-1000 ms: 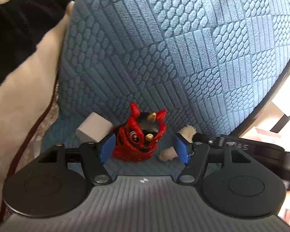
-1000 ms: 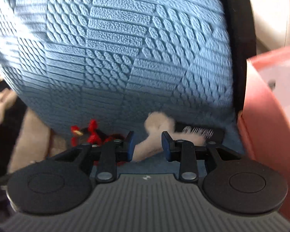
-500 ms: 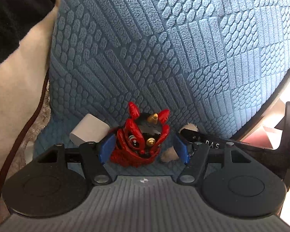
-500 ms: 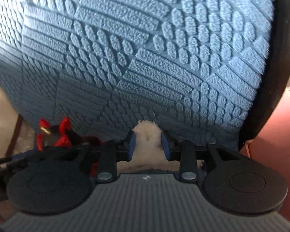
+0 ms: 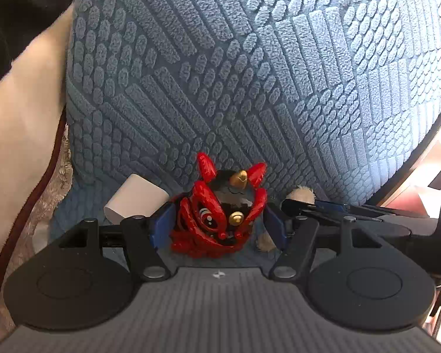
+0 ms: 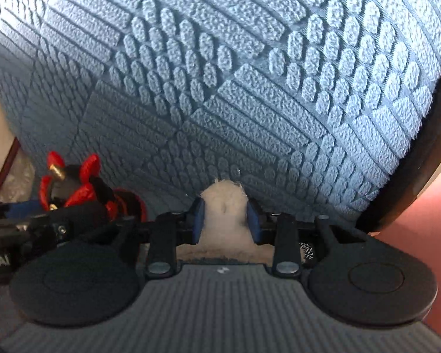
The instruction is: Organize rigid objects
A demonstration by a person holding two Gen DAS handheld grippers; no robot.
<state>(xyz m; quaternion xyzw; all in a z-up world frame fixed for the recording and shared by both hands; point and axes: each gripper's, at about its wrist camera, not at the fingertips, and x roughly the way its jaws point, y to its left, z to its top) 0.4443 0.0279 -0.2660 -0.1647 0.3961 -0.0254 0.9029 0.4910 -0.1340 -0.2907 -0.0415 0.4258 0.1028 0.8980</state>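
Observation:
A red and black lion-head figurine [image 5: 217, 214] with gold horns sits between the blue pads of my left gripper [image 5: 217, 222], which is shut on it low against the blue cushion [image 5: 250, 73]. In the right wrist view the same figurine [image 6: 73, 182] shows at the left, behind the left gripper's black finger. My right gripper [image 6: 225, 217] is shut on a cream fluffy toy [image 6: 223, 206], pressed close to the blue cushion [image 6: 220, 73]. The toy's tip [image 5: 302, 194] peeks out beside the right gripper's fingers [image 5: 323, 206]. Most of the toy is hidden.
A small white box [image 5: 135, 200] lies just behind my left finger. Cream cloth [image 5: 20, 147] and black cloth [image 5: 14, 14] lie to the left. A black rim [image 6: 420, 182] edges the cushion, with a pinkish-red surface [image 6: 426, 250] at the right.
Both grippers have come closer to the blue cushion and lower. The right one has rolled and swung toward the cushion, keeping the cream toy; a black barcoded item has left its view.

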